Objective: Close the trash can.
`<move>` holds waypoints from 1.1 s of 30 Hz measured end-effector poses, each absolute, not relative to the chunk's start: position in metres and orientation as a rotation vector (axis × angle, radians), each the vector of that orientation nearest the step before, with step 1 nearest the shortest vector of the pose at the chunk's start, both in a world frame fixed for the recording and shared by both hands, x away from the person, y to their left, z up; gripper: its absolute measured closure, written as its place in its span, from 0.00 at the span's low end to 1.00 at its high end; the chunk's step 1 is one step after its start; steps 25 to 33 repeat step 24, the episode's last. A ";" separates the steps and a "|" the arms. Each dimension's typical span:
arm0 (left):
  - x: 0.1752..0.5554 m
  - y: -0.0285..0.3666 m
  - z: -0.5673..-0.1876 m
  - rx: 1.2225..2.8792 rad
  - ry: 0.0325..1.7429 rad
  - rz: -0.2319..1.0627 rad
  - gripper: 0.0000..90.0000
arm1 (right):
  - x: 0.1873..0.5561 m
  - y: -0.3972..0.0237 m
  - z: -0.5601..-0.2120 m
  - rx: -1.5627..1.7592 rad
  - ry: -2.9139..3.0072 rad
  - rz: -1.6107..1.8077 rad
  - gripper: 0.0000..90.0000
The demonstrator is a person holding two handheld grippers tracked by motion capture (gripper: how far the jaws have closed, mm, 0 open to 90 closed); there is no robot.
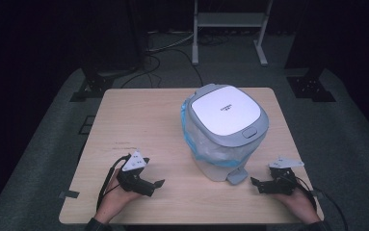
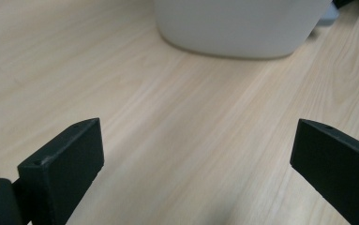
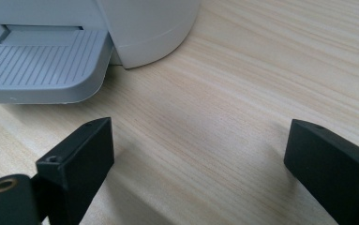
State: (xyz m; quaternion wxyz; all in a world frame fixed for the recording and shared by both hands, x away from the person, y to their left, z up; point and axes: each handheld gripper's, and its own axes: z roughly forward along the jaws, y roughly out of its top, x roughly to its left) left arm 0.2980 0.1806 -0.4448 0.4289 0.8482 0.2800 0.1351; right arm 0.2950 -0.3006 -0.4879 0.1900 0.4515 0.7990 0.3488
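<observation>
While both wide-open, empty hand-held grippers, left [image 1: 159, 183] and right [image 1: 254, 182], flank the white pedal bin with grey lid [image 1: 224, 115] mid-bench [image 1: 138, 115], risk toppling it by pressing the grey ribbed pedal [image 3: 41, 65] off-centre.

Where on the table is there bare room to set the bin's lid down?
The wide bare patch is the light wooden table left of the white pedal bin with blue liner, behind the left tongs. The strip between bin and right edge is narrow. The near edge is crowded: grey pedal, right tongs.
</observation>
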 end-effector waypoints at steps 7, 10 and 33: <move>0.295 0.188 -0.463 2.179 0.736 0.325 0.02 | 0.295 -0.301 -0.488 1.269 2.245 0.981 0.08; 0.296 0.191 -0.469 2.222 0.740 0.359 0.02 | 0.295 -0.301 -0.488 1.269 2.246 0.981 0.08; 0.299 0.191 -0.483 2.267 0.742 0.321 0.00 | 0.295 -0.301 -0.488 1.269 2.246 0.981 0.08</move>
